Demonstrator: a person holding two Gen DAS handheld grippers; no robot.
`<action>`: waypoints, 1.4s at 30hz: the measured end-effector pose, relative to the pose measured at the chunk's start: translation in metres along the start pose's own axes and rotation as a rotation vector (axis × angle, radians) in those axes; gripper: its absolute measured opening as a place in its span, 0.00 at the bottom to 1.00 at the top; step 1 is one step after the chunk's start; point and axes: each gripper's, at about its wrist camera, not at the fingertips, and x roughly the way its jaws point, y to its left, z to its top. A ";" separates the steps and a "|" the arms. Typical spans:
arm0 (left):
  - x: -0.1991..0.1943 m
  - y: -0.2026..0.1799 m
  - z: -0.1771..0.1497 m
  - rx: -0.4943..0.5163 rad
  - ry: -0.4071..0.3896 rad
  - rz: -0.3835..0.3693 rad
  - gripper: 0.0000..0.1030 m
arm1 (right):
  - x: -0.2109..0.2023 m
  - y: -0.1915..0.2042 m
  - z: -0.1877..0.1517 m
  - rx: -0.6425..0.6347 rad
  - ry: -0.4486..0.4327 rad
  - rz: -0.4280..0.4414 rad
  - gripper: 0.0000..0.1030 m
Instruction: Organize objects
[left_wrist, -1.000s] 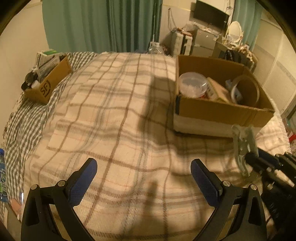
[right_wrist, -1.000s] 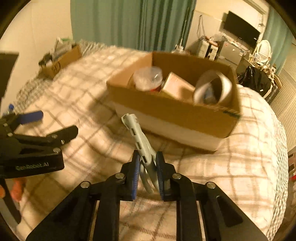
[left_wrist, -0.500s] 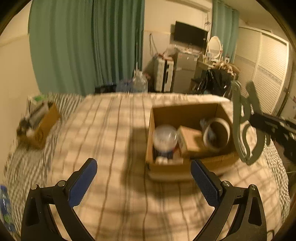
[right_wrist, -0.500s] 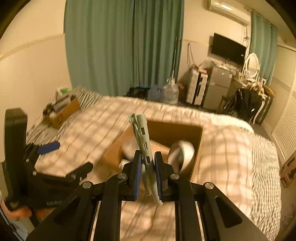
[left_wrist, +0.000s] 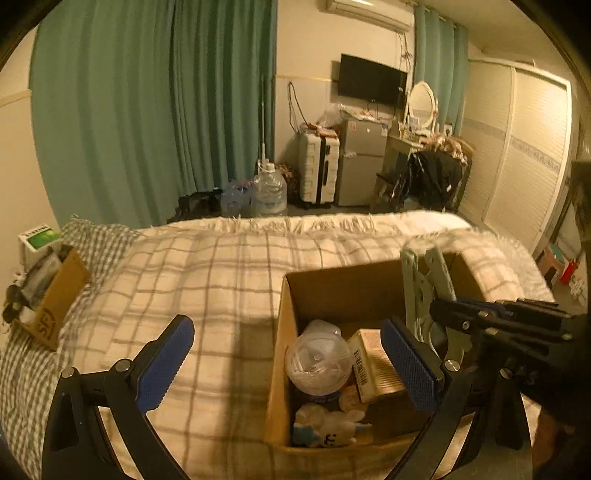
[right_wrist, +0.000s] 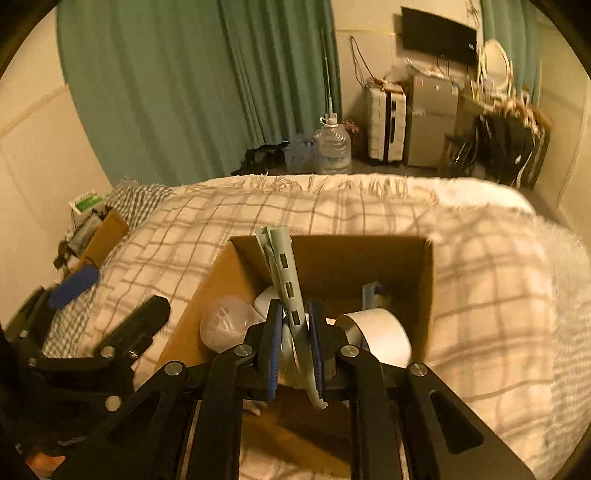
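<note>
Grey-green plastic clamp (right_wrist: 286, 280) is pinched between the pads of your right claw (right_wrist: 295, 345), tilted up and leaning left, its tip over the open cardboard box (right_wrist: 424, 295). In the left wrist view the same clamp (left_wrist: 424, 291) sits above the box's right side (left_wrist: 284, 332), with your right claw (left_wrist: 448, 325) gripping its lower part.

Box contents: clear plastic tub with round lid (left_wrist: 319, 363), small carton with barcode (left_wrist: 373, 363), white tape roll (right_wrist: 380, 334), white crumpled item with blue marks (left_wrist: 325, 430) at the near end.

Your left claw (left_wrist: 286, 363) is spread wide, holding nothing; left pad over the blanket, right pad over the box.

Box rests on the plaid blanket (left_wrist: 221, 280) on the bed. Second smaller cardboard box (left_wrist: 55, 299) sits at the far left edge of the bed, well apart.
</note>
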 end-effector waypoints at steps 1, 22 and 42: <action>0.007 -0.001 -0.003 0.008 0.007 0.001 1.00 | 0.003 -0.004 -0.002 0.012 -0.002 0.021 0.14; -0.150 -0.006 0.034 0.009 -0.155 -0.033 1.00 | -0.213 0.029 -0.003 -0.077 -0.353 -0.236 0.54; -0.232 -0.028 -0.019 0.001 -0.190 -0.078 1.00 | -0.295 0.042 -0.082 -0.060 -0.330 -0.364 1.00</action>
